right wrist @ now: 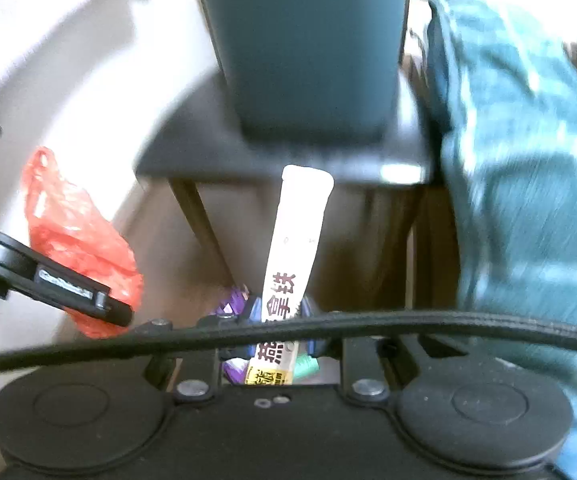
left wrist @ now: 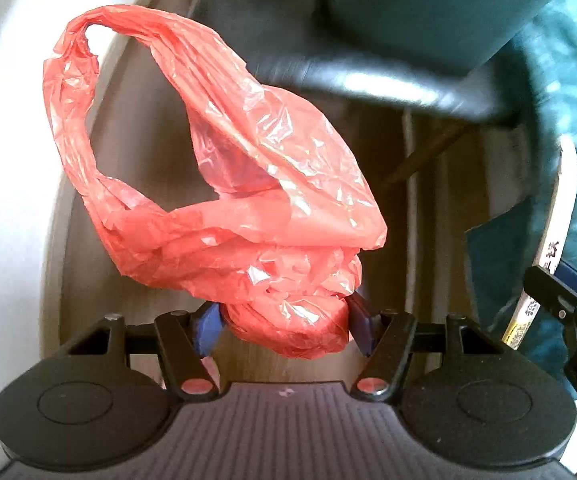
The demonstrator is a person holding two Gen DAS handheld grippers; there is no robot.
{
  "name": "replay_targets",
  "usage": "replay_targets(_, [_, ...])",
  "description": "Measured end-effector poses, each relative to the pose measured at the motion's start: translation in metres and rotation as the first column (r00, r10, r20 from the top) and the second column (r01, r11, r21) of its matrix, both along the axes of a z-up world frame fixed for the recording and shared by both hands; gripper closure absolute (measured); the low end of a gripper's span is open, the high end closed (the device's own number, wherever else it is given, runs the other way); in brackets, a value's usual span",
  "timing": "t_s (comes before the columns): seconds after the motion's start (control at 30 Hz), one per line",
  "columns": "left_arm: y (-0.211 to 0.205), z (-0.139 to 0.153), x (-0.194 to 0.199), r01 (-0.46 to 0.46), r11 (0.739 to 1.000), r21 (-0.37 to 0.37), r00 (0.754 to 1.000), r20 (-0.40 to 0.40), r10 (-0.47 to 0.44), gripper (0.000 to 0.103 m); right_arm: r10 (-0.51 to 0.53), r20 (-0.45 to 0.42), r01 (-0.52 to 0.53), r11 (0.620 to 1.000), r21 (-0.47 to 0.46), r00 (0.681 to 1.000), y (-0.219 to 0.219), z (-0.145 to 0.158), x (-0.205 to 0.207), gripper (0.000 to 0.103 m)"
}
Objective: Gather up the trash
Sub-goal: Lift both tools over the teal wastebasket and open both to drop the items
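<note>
Red plastic bag (left wrist: 224,184) is hanging pinched in the left tongs (left wrist: 284,330), while beside it the right tongs (right wrist: 278,320) are clamping a white sachet (right wrist: 294,240).

Free room: bare wooden floor (left wrist: 160,168) beneath and left of the hanging red bag (left wrist: 224,184).
Obstacles: black stool (right wrist: 288,152) with dark legs, far centre; teal bin (right wrist: 308,40) standing on it; teal checked cloth (right wrist: 520,184) filling the right; pale wall (left wrist: 8,140) at left.

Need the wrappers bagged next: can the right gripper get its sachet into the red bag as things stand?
Probably not yet. The left gripper clamps the red bag by a bunched wad, so no mouth gapes open. The right gripper, shut on the sachet, hangs apart.
</note>
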State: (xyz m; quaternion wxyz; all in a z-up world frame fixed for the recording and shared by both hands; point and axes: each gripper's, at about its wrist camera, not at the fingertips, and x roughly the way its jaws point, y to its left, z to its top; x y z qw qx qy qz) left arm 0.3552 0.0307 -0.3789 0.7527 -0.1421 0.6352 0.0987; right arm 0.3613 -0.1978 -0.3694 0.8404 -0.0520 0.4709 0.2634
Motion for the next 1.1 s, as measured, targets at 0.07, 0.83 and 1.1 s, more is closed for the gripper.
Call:
replay_targets(0.07, [-0.001, 0.035, 0.004, 0.032, 0.999, 0.014, 0.998, 0.048, -0.033, 0.039, 0.013, 0.04, -0.013, 1.0, 0.007, 0.999, 0.001, 0.034, 0.002, 0.083])
replay_targets(0.83, [-0.025, 0.313, 0.133, 0.252, 0.929, 0.27, 0.818, 0.453, -0.354, 0.039, -0.058, 0.34, 0.024, 0.994, 0.102, 0.938, 0.021, 0.254, 0.114, 0.083])
replay_targets(1.1, [-0.028, 0.306, 0.19, 0.3, 0.902, 0.312, 0.816, 0.405, -0.412, 0.039, -0.061, 0.323, 0.034, 0.996, 0.087, 0.944, 0.038, 0.257, 0.174, 0.083])
